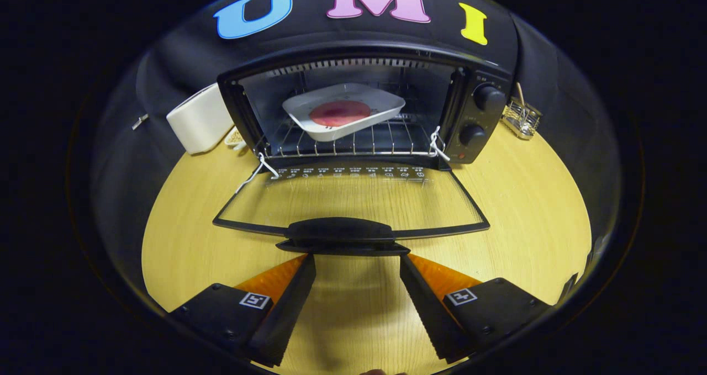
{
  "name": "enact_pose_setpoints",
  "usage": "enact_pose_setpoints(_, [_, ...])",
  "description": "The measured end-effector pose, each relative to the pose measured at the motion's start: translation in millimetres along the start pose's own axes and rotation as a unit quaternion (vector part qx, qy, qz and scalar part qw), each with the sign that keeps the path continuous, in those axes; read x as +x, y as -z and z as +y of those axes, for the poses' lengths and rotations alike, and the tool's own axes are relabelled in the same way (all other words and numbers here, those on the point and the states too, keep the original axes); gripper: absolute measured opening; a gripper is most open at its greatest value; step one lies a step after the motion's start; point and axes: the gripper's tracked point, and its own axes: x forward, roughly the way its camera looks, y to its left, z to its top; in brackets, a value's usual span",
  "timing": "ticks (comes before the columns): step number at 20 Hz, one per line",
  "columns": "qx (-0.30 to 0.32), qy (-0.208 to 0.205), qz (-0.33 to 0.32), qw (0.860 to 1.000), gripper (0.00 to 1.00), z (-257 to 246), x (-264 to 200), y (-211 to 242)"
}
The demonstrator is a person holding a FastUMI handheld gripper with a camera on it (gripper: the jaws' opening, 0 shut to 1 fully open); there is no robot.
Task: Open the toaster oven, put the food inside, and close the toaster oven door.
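Gripper view: toaster oven (364,104) stands on the wooden table (525,209), door (353,204) dropped fully open and lying flat toward the gripper. White tray (345,110) with the reddish food (339,112) already sits on the wire rack (353,140) inside, tilted a bit. Gripper (358,262) is just short of the door handle (342,234), jaws spread wide, holding nothing; fingertips sit right under the handle's near edge, one toward each end. White box-shaped appliance (200,118) stands just beside the oven on its left side, small wire basket (522,118) on the other side near the knobs (489,98).

Judgement: food is in, so the closing step is what's left. To do it well: get the fingers under or around the handle, centred so the door doesn't twist, then lift and swing up along the hinge arc rather than shoving straight forward. Push until it seats flush. Watch that the tilted tray doesn't stick out past the rack and block the door.
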Motion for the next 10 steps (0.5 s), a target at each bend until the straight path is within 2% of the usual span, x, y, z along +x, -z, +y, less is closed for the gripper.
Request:
enact_pose_setpoints(5, [0.005, -0.016, -0.068, 0.998, 1.0, 3, -29, -36])
enact_pose_setpoints(10, [-0.008, -0.024, -0.15, 0.988, 1.0, 8, -64, -103])
